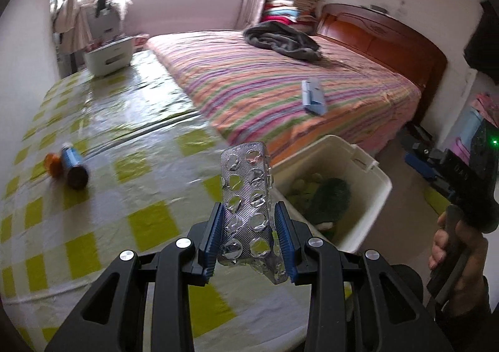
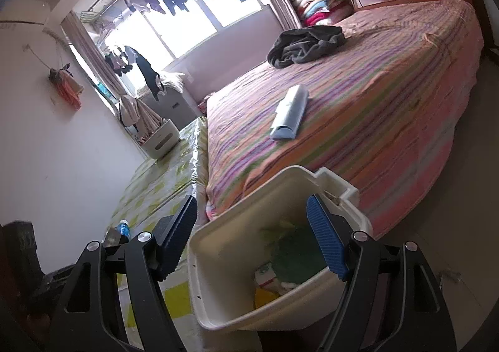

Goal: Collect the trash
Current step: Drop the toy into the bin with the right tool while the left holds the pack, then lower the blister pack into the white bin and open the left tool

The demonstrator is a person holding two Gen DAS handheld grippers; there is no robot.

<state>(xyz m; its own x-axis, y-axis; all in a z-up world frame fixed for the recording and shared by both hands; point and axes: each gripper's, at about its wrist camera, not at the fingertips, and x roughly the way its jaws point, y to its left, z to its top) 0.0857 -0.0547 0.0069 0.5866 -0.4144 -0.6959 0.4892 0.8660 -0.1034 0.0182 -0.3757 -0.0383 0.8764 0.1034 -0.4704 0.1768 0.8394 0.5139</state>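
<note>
My left gripper [image 1: 249, 210] is shut on an empty silver blister pack [image 1: 246, 183], which stands upright between the blue pads above the table's right edge. Just right of it, lower down, is a white bin [image 1: 379, 175] holding green scraps. The right wrist view looks down into the same bin [image 2: 218, 283], with green, yellow and white rubbish inside. My right gripper [image 2: 254, 232] hangs open over it with nothing between its fingers. A blue bottle [image 1: 73, 168] and an orange container [image 1: 51, 164] lie on the checked tablecloth at the left.
A striped bed [image 1: 280, 86] runs beyond the table, with a blue box [image 1: 313, 96] and a dark garment [image 1: 280, 40] on it. A white basket [image 1: 107, 58] stands at the table's far end. A hand [image 1: 449, 246] grips the other gripper's handle at the right.
</note>
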